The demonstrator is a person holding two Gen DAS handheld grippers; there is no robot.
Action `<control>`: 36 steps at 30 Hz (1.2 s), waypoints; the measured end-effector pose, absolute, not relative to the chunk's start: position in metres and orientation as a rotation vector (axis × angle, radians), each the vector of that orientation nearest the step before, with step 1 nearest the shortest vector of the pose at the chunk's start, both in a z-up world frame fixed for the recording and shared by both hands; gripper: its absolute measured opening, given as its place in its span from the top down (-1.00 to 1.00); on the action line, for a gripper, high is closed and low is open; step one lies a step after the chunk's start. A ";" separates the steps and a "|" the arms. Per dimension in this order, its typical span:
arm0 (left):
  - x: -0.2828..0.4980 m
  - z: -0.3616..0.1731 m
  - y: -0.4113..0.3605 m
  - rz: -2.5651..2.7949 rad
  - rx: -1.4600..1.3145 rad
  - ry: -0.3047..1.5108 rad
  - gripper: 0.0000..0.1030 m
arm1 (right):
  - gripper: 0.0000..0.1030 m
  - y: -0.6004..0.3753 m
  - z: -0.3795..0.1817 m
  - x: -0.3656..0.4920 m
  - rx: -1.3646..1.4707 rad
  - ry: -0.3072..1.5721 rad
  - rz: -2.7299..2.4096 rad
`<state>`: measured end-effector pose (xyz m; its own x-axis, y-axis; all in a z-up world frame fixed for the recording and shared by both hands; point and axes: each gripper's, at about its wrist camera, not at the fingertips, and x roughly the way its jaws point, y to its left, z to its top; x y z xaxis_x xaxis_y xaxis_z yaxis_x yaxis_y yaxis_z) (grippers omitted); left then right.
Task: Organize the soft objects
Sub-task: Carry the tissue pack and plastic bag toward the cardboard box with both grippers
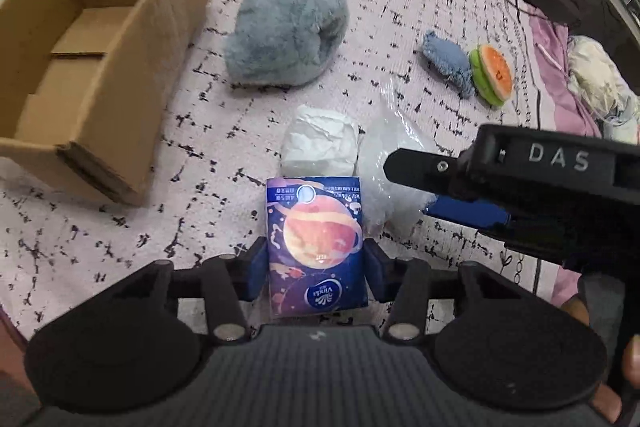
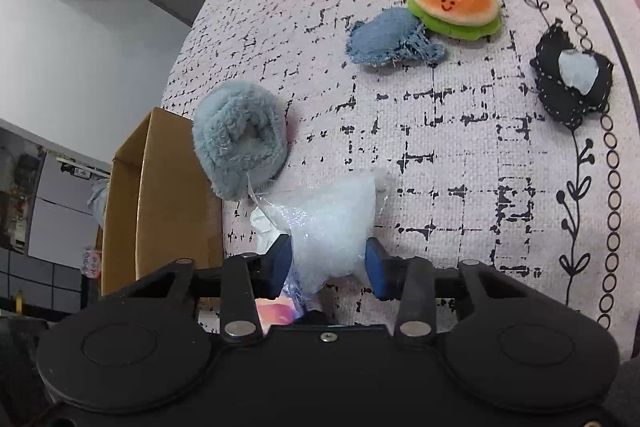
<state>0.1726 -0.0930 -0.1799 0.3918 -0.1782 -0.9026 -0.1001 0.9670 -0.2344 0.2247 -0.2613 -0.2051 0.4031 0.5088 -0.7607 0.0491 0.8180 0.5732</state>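
Note:
My left gripper (image 1: 316, 267) is shut on a blue tissue pack with a planet print (image 1: 316, 243), held just over the bed cover. My right gripper (image 2: 328, 263) has its blue pads on both sides of a clear bag of white stuffing (image 2: 332, 227); that bag also shows in the left wrist view (image 1: 392, 163). The right gripper also reaches in from the right in the left wrist view (image 1: 424, 187). A crumpled white tissue wad (image 1: 320, 147) lies beyond the pack. An open cardboard box (image 1: 92, 47) stands at the left. A fluffy grey-blue plush (image 1: 288, 27) lies past the wad.
A denim scrap (image 2: 392, 39) and a plush burger (image 2: 456, 3) lie farther out on the patterned bed cover (image 2: 440, 147). A black stitched cloth piece with a pale patch (image 2: 572, 79) lies at the right. Pink bedding (image 1: 560, 75) and shelves lie beyond the bed's edge.

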 end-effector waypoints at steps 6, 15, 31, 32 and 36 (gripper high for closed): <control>0.158 -0.157 -0.088 -0.036 -0.257 1.117 0.06 | 0.29 -0.266 -0.190 0.213 0.564 1.073 0.320; 0.139 -0.125 -0.087 -0.020 -0.216 1.042 0.06 | 0.29 -0.270 -0.163 0.187 0.545 0.955 0.345; 0.113 -0.075 -0.052 0.055 -0.208 0.917 0.06 | 0.29 -0.255 -0.117 0.152 0.434 0.760 0.468; 0.113 -0.072 -0.050 0.057 -0.205 0.911 0.06 | 0.29 -0.254 -0.114 0.150 0.431 0.754 0.469; 0.112 -0.061 -0.043 0.058 -0.199 0.880 0.06 | 0.29 -0.251 -0.103 0.149 0.413 0.736 0.461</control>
